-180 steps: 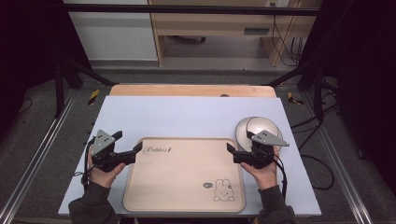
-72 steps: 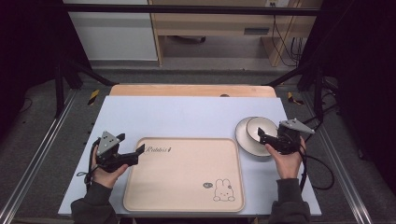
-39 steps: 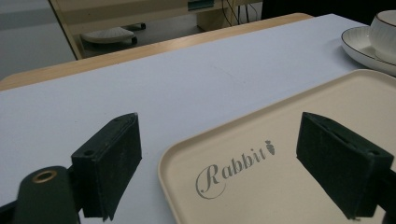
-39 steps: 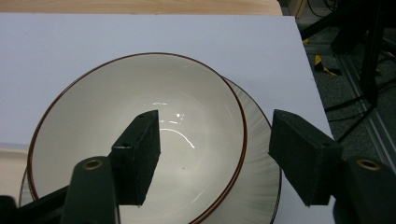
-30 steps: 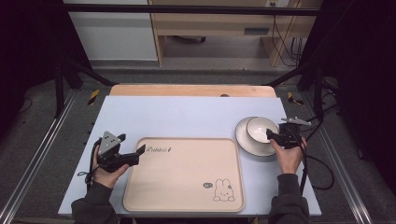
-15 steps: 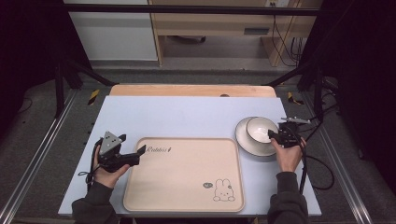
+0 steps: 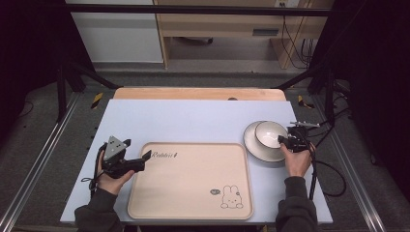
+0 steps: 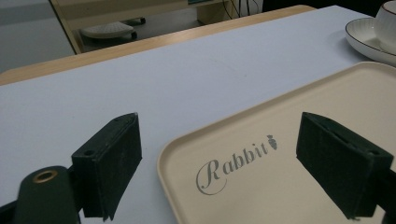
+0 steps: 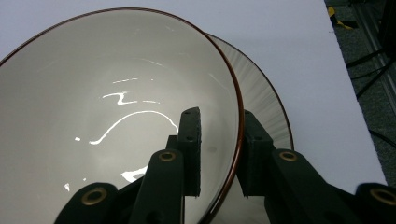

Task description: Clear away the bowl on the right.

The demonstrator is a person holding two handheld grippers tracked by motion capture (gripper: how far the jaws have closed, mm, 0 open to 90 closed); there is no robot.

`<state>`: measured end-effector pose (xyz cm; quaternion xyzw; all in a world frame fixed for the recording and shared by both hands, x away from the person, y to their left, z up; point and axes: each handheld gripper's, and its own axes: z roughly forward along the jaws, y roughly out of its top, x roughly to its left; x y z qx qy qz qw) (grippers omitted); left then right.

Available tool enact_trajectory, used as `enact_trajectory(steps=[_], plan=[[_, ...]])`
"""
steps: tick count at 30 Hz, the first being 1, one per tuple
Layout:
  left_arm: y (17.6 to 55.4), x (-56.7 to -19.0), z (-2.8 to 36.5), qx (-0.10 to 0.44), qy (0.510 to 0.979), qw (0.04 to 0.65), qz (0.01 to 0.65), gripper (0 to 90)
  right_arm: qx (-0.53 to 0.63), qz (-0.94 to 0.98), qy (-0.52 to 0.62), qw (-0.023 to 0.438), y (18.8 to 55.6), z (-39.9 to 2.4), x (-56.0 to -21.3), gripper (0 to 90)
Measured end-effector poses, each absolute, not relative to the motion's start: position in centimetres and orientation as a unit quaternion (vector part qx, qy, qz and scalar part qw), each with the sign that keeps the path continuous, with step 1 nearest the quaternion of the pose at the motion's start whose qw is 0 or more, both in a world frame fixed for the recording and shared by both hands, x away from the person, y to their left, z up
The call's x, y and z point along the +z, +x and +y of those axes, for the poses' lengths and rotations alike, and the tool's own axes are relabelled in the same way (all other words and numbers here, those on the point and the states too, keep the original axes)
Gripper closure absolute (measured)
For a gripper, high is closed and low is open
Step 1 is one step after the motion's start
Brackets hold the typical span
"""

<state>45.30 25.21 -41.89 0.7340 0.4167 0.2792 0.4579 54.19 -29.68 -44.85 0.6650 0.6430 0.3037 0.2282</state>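
while my left tongs (image 8: 219,172) gape wide over the tray (image 8: 299,140) corner, gripping nothing, my right tongs (image 9: 219,154) have just been closing, pinching the bowl (image 9: 107,107) rim on its plate (image 9: 266,102).

I see a pale blue bench (image 7: 193,118) with a wooden strip along its far edge. On it lie a beige tray (image 7: 191,181) (printed with "Rabbit" and a bunny) near my side, and a white plate (image 7: 258,150) just beside the tray's far right corner.

Beige tray (image 8: 289,186), lettered "Rabbit" (a small carrot after the word), on pale worktop (image 8: 187,79); left gripper (image 8: 219,172) jaws wide apart astride its corner; dark-rimmed plate (image 8: 369,39) beyond the tray.
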Motion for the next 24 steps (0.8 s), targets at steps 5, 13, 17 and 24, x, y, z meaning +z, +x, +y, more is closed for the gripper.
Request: enact_trajectory(steps=[5, 13, 17, 24], plan=[[45.33, -41.91, 25.24, 0.279, 0.736, 0.455, 0.416, 13.7, 0.304, 0.636, 0.672, 0.225, 54.34, -29.71, -44.89, 76.1], [45.34, -41.92, 25.23, 0.279, 0.737, 0.454, 0.416, 13.8, 0.308, 0.623, 0.685, 0.218, 54.59, -29.71, -44.91, 78.7], [45.34, -41.94, 25.23, 0.279, 0.737, 0.454, 0.417, 13.8, 0.311, 0.618, 0.689, 0.214, 54.61, -29.71, -44.87, 79.3], [45.34, -41.97, 25.19, 0.279, 0.736, 0.455, 0.417, 13.8, 0.312, 0.614, 0.693, 0.211, 54.63, -29.75, -44.77, 80.4]])
